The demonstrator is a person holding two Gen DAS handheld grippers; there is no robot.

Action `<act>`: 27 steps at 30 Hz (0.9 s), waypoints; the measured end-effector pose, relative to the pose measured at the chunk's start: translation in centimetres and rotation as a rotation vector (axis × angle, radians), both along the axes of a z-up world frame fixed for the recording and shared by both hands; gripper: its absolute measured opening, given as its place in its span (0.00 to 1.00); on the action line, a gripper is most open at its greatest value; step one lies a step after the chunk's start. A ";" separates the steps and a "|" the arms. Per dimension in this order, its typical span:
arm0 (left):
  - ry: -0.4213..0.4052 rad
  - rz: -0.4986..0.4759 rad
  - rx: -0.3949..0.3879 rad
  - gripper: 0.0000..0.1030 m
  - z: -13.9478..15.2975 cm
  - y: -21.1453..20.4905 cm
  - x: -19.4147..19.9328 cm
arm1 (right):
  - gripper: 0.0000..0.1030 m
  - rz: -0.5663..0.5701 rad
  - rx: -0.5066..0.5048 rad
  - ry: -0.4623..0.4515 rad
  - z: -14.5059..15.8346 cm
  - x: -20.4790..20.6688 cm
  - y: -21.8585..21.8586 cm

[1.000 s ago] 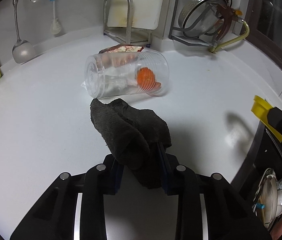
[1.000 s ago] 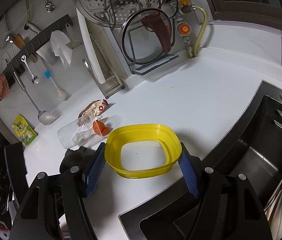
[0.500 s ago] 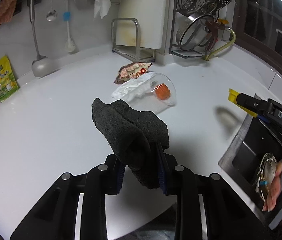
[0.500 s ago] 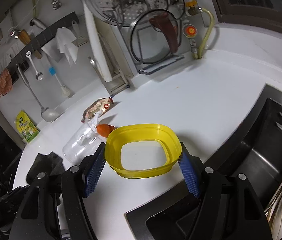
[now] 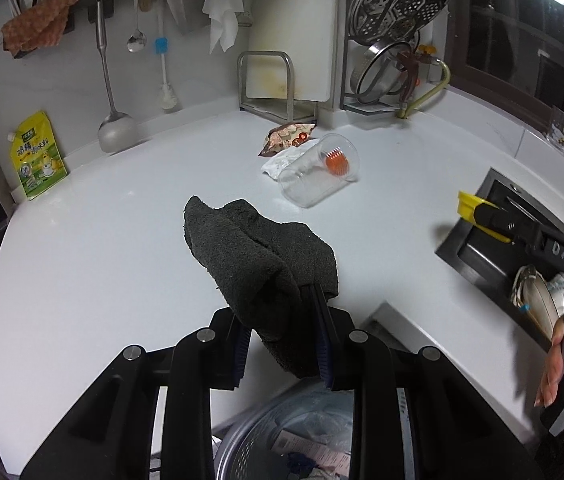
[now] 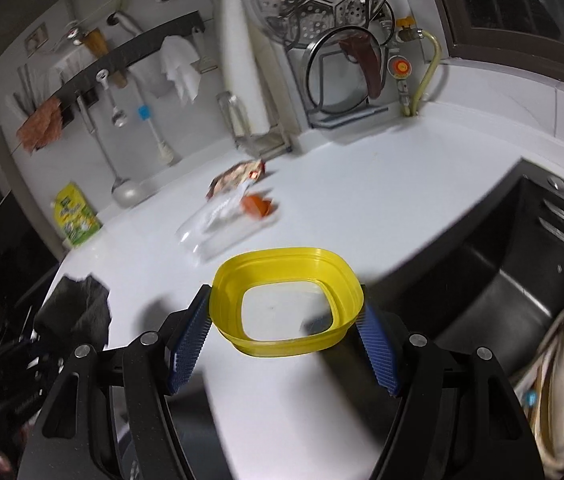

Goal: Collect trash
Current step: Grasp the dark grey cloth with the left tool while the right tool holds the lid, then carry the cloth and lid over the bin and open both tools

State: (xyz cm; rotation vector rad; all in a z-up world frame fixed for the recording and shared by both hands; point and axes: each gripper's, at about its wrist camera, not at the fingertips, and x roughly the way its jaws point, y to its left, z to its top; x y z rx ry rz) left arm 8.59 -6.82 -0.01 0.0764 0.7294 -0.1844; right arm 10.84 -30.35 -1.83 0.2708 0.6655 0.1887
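Note:
My left gripper [image 5: 280, 340] is shut on a dark grey cloth [image 5: 260, 256] and holds it above the white counter's front edge, over a mesh trash bin [image 5: 282, 440]. My right gripper [image 6: 282, 340] is shut on a yellow ring-shaped lid frame [image 6: 286, 304] above the counter beside the sink. A clear plastic cup [image 5: 318, 174] lies on its side mid-counter with an orange piece [image 5: 337, 162] inside, a white wrapper [image 5: 282, 164] and a snack packet [image 5: 288, 138] behind it. They also show blurred in the right wrist view [image 6: 226, 220].
A black sink [image 6: 522, 280] holds dishes at the right. A cutting-board rack [image 5: 278, 84], steamer rack [image 5: 394, 40], hanging utensils [image 5: 110, 80] and a green pouch [image 5: 38, 156] line the back wall. The white counter [image 5: 122, 240] spreads left of the cup.
Both grippers pulled back and up from the counter with their loads. The trash bin has come into view under the left gripper. The cup now looks farther away.

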 end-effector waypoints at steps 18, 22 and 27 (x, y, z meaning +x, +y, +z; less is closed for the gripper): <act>0.032 -0.119 -0.002 0.26 -3.0 1.2 -9.6 | 0.66 0.020 -0.054 0.074 -3.5 -16.7 6.0; 0.039 -0.130 0.013 0.26 -3.8 0.9 -10.9 | 0.66 0.017 -0.058 0.079 -4.3 -17.5 6.4; 0.065 -0.128 0.026 0.26 -5.1 0.8 -11.6 | 0.66 0.028 -0.075 0.109 -5.7 -17.8 7.5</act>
